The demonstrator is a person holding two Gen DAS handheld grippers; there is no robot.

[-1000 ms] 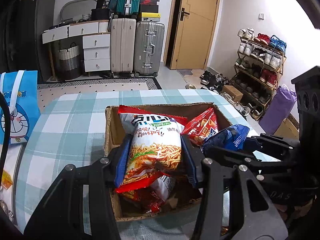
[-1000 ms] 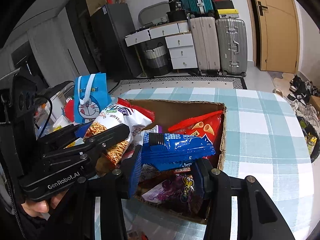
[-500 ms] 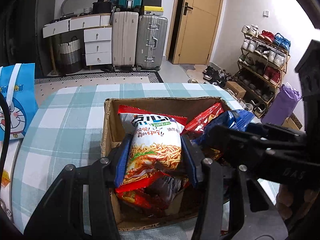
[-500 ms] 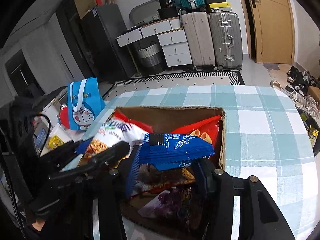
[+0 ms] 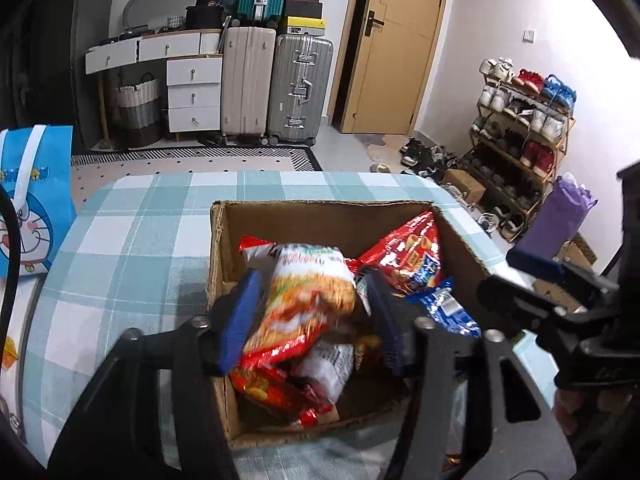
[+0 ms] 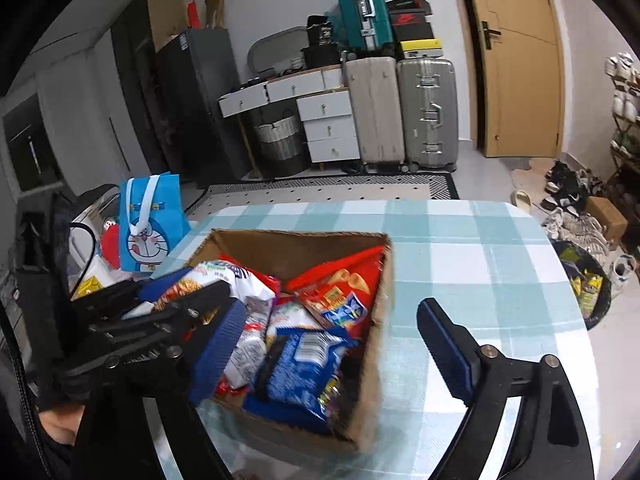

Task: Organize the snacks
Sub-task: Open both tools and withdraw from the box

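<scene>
Over the cardboard box (image 5: 218, 248) on our checked tablecloth (image 5: 132, 240), our left gripper (image 5: 312, 316) is opening, the noodle snack bag (image 5: 308, 300) blurred between its jaws. Our right gripper (image 6: 332, 344) is opening wide, the blue cookie pack (image 6: 304, 372) lying loose in the box.

Black plastic tongs (image 5: 312, 316) with ribbed blue pads (image 6: 448, 344), silver screws, and a thin black cable.
</scene>
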